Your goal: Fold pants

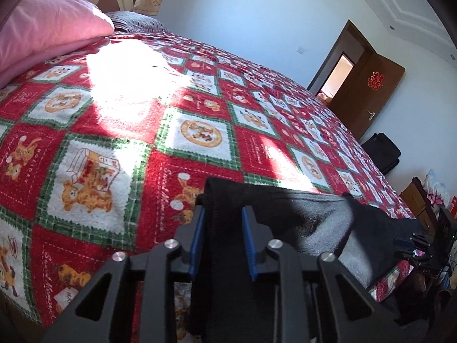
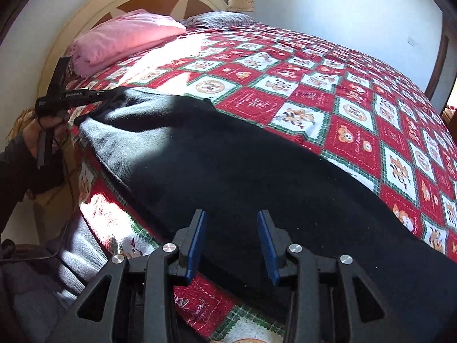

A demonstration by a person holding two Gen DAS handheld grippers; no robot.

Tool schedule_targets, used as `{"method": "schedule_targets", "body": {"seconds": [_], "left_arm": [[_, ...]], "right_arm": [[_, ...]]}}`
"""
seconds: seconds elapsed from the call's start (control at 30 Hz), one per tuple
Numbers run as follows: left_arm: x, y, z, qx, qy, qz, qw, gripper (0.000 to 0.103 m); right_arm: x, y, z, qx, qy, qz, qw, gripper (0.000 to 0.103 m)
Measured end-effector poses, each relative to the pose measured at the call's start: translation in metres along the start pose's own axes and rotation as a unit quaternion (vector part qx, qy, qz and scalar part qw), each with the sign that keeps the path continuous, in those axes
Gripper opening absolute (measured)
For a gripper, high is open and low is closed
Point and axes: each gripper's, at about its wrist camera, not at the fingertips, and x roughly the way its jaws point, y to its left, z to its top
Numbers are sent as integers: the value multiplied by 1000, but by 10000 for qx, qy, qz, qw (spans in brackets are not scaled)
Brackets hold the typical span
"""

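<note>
The left hand-held gripper (image 1: 222, 214) has its blue pads (image 1: 197, 241) on both sides of a black band of the pants (image 1: 308, 223), pinching it. The right hand-held gripper (image 2: 231, 223) is partly open, just above the dark cloth, and I cannot tell if it touches. The pants (image 2: 228, 165) lie flat along the near edge of the bed (image 2: 328, 85), running toward 10 o'clock. A pink pillow (image 2: 125, 37) sits at 11 o'clock.
</note>
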Motion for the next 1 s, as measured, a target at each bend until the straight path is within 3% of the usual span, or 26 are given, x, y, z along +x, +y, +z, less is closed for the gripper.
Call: {"method": "schedule_targets", "body": {"seconds": [0.07, 0.2, 0.37, 0.43, 0.57, 0.63, 0.73, 0.87, 1.0], "left_arm": [[1, -5, 3, 129, -13, 34, 9999, 8], [-9, -1, 25, -23, -413, -45, 9991, 8], [22, -7, 26, 544, -92, 524, 9971, 8], [20, -2, 22, 437, -182, 419, 9980, 8], [8, 8, 13, 248, -320, 385, 9984, 17], [-1, 11, 9, 160, -390, 437, 9982, 22], [-21, 6, 3, 201, -690, 731, 9947, 22], [-44, -19, -3, 587, -1004, 962, 9885, 60], [-46, -69, -12, 1192, -996, 640, 9858, 64]], "right_arm": [[0, -2, 0, 92, -40, 1, 9999, 39], [2, 1, 1, 109, -77, 98, 9999, 39], [10, 20, 1, -107, -83, 314, 9994, 39], [12, 29, -2, -224, -92, 444, 9987, 39], [22, 50, -11, -573, 22, 654, 9962, 39], [37, 58, -18, -749, 314, 438, 9957, 39], [31, 56, -21, -698, 206, 453, 9963, 39], [10, 39, -26, -554, 61, 301, 9980, 39], [-9, 14, -36, -240, -79, -78, 9997, 39]]}}
